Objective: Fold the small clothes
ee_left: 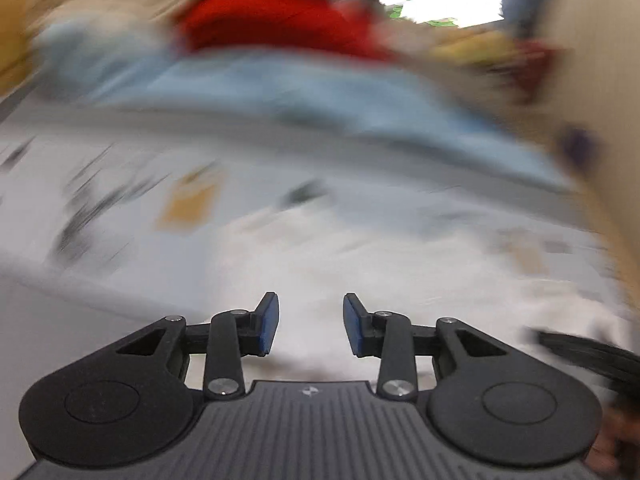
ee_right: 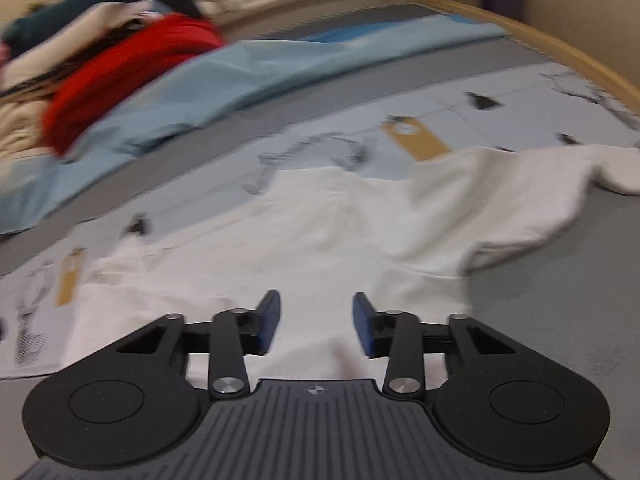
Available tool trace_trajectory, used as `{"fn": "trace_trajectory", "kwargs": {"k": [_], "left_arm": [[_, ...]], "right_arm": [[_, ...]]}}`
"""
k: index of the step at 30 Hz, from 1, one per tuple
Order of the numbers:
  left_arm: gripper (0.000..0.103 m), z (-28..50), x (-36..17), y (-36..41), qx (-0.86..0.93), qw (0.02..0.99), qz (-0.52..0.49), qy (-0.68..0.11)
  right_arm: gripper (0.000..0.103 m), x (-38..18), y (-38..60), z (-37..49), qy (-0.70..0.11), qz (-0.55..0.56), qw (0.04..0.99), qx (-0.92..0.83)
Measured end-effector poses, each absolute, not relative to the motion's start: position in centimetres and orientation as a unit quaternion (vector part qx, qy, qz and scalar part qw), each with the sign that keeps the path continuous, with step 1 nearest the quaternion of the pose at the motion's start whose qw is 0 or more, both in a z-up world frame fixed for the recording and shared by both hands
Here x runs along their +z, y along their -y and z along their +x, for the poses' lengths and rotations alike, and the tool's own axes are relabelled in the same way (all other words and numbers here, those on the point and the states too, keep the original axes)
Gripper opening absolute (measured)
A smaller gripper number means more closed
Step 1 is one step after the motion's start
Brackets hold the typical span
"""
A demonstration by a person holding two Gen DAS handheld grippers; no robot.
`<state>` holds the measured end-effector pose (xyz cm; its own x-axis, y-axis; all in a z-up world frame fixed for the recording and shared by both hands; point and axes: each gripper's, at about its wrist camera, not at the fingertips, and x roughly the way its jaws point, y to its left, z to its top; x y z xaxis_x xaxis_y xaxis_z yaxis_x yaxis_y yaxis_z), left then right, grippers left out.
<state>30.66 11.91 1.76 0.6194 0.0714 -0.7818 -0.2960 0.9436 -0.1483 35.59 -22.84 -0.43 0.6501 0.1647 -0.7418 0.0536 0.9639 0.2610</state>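
Note:
A white long-sleeved garment (ee_right: 352,220) lies spread on the patterned bed sheet (ee_right: 460,108), one sleeve reaching to the right (ee_right: 600,168). My right gripper (ee_right: 316,326) is open and empty just above the garment's near part. My left gripper (ee_left: 310,324) is open and empty above the same white cloth (ee_left: 312,264); its view is heavily blurred by motion.
A pile of clothes lies beyond: a red garment (ee_right: 132,64), a light blue cloth (ee_right: 240,76), cream and dark teal pieces. They also show blurred in the left wrist view: red (ee_left: 276,20), blue (ee_left: 300,96). A wooden bed edge (ee_right: 560,52) runs at right.

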Motion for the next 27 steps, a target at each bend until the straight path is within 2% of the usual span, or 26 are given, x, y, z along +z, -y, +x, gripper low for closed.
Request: {"fn": "trace_trajectory", "kwargs": {"k": [1, 4, 9, 14, 18, 20, 22, 24, 27], "left_arm": [[0.036, 31.1, 0.8, -13.3, 0.128, 0.876, -0.155, -0.438], [0.036, 32.4, -1.1, -17.1, 0.143, 0.848, -0.245, -0.448], [0.036, 33.4, -2.2, -19.7, 0.171, 0.826, -0.283, -0.456], [0.036, 33.4, -1.7, -20.9, 0.16, 0.818, -0.315, -0.454], [0.036, 33.3, -2.0, -21.5, 0.162, 0.809, -0.331, -0.457], [0.036, 33.4, -2.0, -21.9, 0.163, 0.806, -0.34, -0.456], [0.036, 33.4, -1.9, -22.2, 0.162, 0.807, -0.341, -0.454], [0.036, 33.3, -1.8, -22.6, 0.163, 0.806, -0.344, -0.452], [0.036, 33.3, -1.7, -23.2, 0.168, 0.803, -0.352, -0.45]], "right_arm": [[0.028, -0.5, 22.1, 35.6, -0.416, 0.127, 0.899, 0.048], [0.028, -0.8, 19.8, 36.2, -0.419, 0.11, 0.896, 0.098], [0.03, -1.2, 13.3, 36.5, -0.425, 0.031, 0.883, 0.196], [0.047, -2.3, 7.1, 35.5, -0.418, -0.049, 0.864, 0.275], [0.047, -3.8, 3.7, 34.6, -0.423, -0.106, 0.848, 0.3], [0.045, -5.0, 2.7, 34.4, -0.434, -0.143, 0.84, 0.292], [0.019, -5.7, 2.8, 34.9, -0.445, -0.152, 0.839, 0.274], [0.009, -5.2, 4.0, 35.7, -0.452, -0.116, 0.845, 0.262], [0.007, -2.6, 7.1, 36.4, -0.426, -0.05, 0.868, 0.25]]}}
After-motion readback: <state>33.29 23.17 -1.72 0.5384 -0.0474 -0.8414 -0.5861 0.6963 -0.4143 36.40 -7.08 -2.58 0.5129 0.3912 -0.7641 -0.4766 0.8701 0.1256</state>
